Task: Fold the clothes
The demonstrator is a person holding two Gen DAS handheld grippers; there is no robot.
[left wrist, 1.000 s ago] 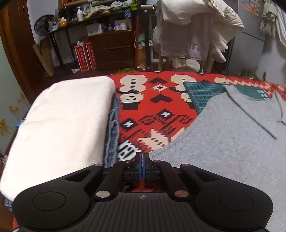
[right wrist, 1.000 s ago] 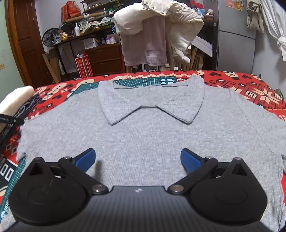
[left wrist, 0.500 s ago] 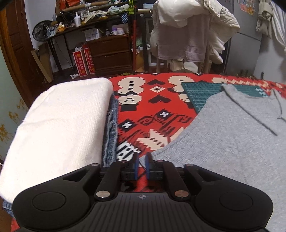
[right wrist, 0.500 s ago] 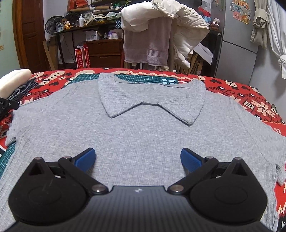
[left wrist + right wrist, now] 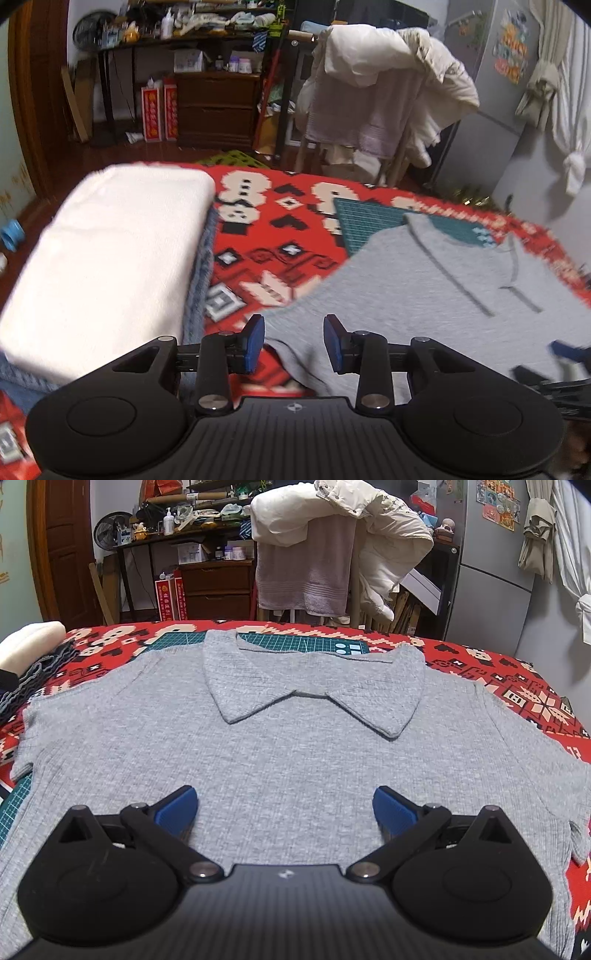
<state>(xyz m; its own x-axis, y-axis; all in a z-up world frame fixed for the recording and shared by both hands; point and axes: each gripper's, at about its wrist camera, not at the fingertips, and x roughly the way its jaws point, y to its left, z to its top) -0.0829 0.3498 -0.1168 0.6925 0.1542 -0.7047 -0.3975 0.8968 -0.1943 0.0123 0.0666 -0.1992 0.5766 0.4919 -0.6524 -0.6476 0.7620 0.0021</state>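
Red patterned cloth (image 5: 517, 686) covers the table, with a grey collared shirt (image 5: 295, 753) spread flat, face up. It looks soft and limp; best pinched at a sleeve edge. Left gripper (image 5: 293, 343) stands parted over that sleeve, right gripper (image 5: 286, 808) wide apart mid-chest.

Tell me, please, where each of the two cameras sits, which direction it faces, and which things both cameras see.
Left wrist: sits on the left gripper, faces the grey shirt sleeve edge and a white folded stack; open blue pads show.
Right wrist: sits on the right gripper, low over the shirt's body, faces its collar; open pads show.
Shared: the shirt, red patterned cloth, green mat, draped chair.
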